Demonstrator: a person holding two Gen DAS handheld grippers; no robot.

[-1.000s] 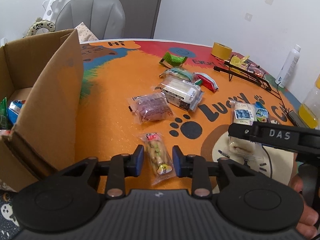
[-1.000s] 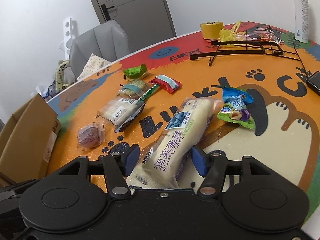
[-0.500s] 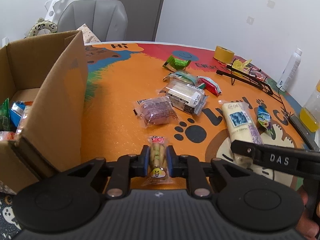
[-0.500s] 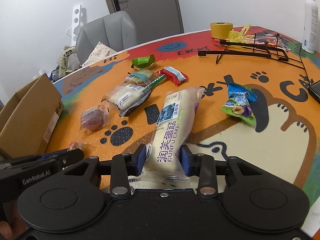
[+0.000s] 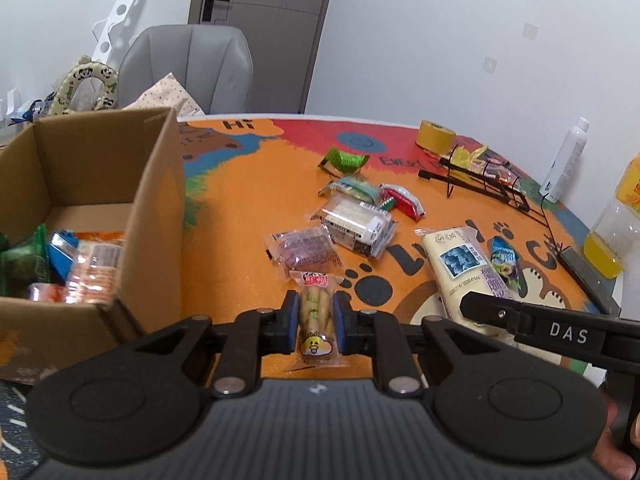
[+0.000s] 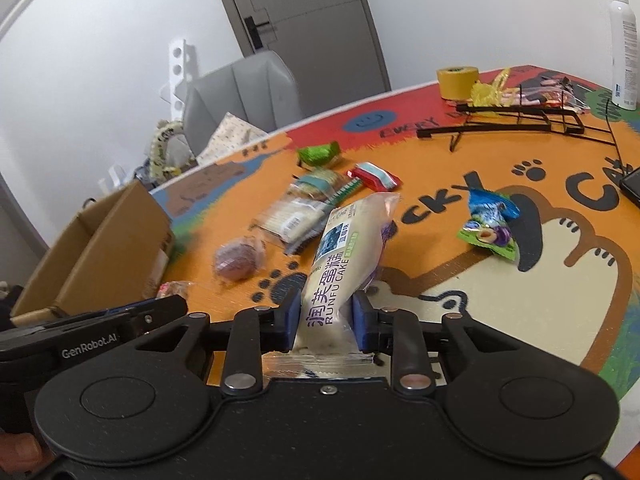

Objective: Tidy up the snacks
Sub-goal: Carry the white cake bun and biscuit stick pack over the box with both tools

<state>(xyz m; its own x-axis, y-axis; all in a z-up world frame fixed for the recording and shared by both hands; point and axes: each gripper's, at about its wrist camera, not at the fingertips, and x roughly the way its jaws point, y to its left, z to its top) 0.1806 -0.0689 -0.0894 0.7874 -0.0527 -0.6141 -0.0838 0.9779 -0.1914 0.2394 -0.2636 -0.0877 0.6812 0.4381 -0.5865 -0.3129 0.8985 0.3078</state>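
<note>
My left gripper (image 5: 316, 322) is shut on a small clear pack of biscuit sticks (image 5: 314, 300) with a yellow cartoon face, held just above the orange table mat (image 5: 240, 240). My right gripper (image 6: 326, 320) has its jaws closing on the near end of a long white cake pack (image 6: 344, 248), and the pads press into the wrapper. The same cake pack (image 5: 460, 260) shows at the right in the left wrist view. An open cardboard box (image 5: 156, 200) with several snacks (image 5: 92, 268) inside stands at the table's left edge.
Loose on the mat lie a purple cake pack (image 5: 306, 246), a clear cracker pack (image 5: 356, 224), green (image 5: 344, 160) and red (image 5: 402, 200) wrappers and a blue-green candy bag (image 6: 490, 224). Far right: tape roll (image 5: 435, 136), black wire rack (image 5: 480, 184), white bottle (image 5: 564, 164), juice bottle (image 5: 612, 232).
Both grippers went from open to closed on their packs. The left one pinched the biscuit sticks, the right one the cake pack, and both have risen a little with them.
</note>
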